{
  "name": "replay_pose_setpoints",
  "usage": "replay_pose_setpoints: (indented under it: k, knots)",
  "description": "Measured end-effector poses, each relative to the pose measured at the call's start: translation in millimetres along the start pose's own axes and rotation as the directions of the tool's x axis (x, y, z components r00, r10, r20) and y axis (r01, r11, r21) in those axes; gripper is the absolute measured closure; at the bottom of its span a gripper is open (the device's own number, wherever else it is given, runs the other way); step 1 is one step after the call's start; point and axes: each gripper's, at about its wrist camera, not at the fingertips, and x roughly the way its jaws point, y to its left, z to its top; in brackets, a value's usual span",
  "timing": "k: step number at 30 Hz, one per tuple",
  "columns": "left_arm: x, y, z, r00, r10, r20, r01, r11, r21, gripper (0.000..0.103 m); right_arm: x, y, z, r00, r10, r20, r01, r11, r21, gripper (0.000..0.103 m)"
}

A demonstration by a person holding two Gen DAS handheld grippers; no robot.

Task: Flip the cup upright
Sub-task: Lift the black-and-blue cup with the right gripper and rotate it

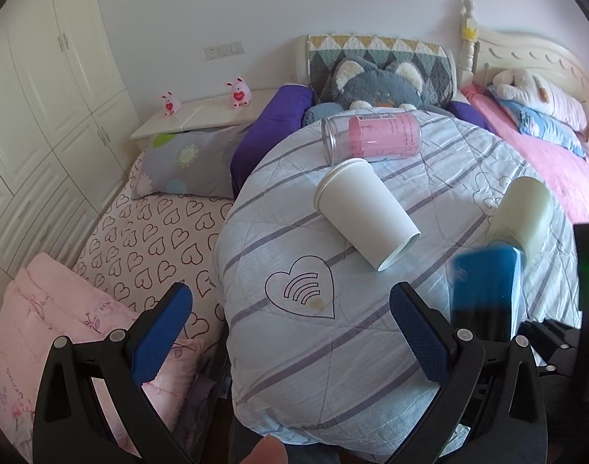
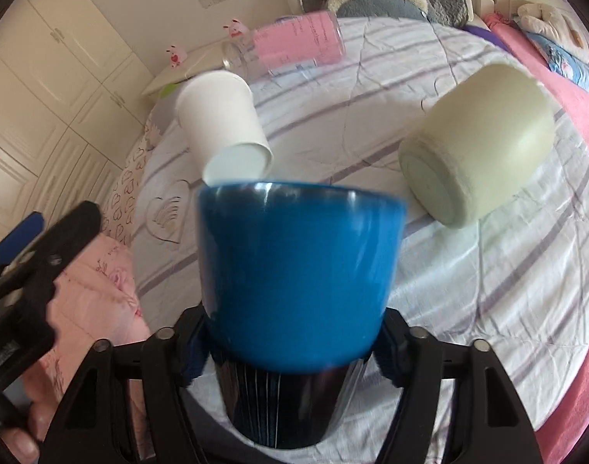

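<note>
My right gripper (image 2: 290, 348) is shut on a blue cup (image 2: 298, 270), held above the striped quilt (image 2: 468, 270) with its mouth up; it is blurred. The same cup (image 1: 486, 290) shows at the right of the left wrist view. My left gripper (image 1: 290, 328) is open and empty over the quilt's near edge (image 1: 294, 367); it also shows at the left of the right wrist view (image 2: 35, 255). A white paper cup (image 1: 366, 212) (image 2: 225, 123) lies on its side. A pale green cup (image 1: 524, 212) (image 2: 476, 143) lies on its side to the right.
A clear jar with a pink label (image 1: 371, 137) (image 2: 294, 42) lies on its side at the far end of the quilt. A grey plush cat (image 1: 379, 85), pillows (image 1: 186, 166) and a pink folded blanket (image 1: 55, 328) surround it. A white nightstand (image 1: 201, 116) stands at the back left.
</note>
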Motion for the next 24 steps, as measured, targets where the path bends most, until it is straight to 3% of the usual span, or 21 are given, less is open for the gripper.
replay_pose_setpoints:
  k: [5, 13, 24]
  knots:
    - [2.8, -2.0, 0.7, 1.0, 0.009, -0.012, -0.009, 1.0, 0.004, 0.0, -4.7, -12.5, -10.9, 0.999, 0.035, 0.036, -0.037, 0.998, 0.049, 0.018]
    - [0.8, -21.7, 0.3, 0.999, -0.034, -0.039, 0.035, 0.999, 0.021, 0.0, -33.4, -32.7, -21.4, 0.996, 0.008, 0.085, -0.015, 0.996, 0.085, 0.018]
    - [2.1, -62.4, -0.2, 0.985, -0.109, -0.13, 0.116, 0.992, 0.044, 0.0, -99.7, -74.3, -47.0, 0.979, 0.011, 0.205, -0.038, 0.99, 0.132, 0.018]
